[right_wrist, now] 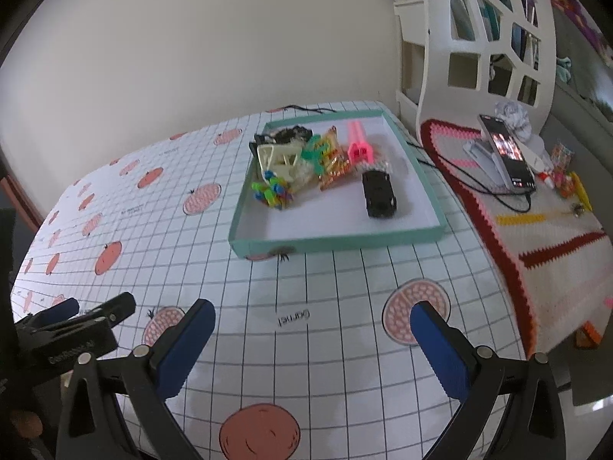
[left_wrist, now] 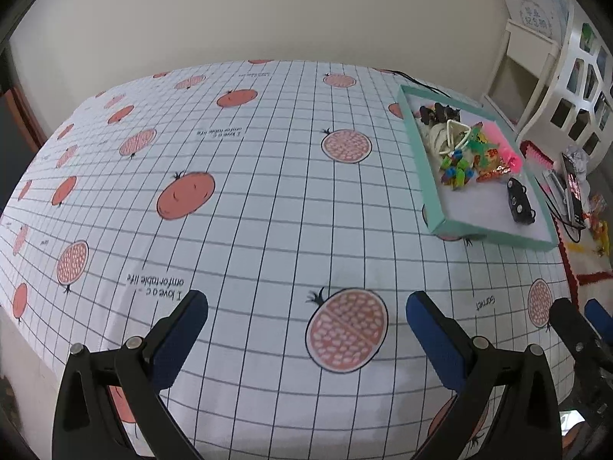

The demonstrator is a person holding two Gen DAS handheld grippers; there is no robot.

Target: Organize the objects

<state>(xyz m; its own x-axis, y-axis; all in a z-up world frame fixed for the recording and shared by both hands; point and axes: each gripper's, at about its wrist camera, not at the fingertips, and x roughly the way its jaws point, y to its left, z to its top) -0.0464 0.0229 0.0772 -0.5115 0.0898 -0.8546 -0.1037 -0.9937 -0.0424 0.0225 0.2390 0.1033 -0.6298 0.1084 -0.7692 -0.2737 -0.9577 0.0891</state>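
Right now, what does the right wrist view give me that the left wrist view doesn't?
Only the right wrist view shows the whole phone on its stand, screen lit, on the crocheted blanket, with the white lattice shelf unobstructed. Only the left wrist view shows the tablecloth's wide left stretch. Both show the teal tray holding the black toy car, the pink toy and the coloured blocks, and both grippers, left and right, open and empty.

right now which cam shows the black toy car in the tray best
The right wrist view. There the black toy car sits near the middle of the picture, seen whole from above, apart from the toy pile in the teal tray. The left wrist view shows it too, but smaller, off at the right edge and more distorted.
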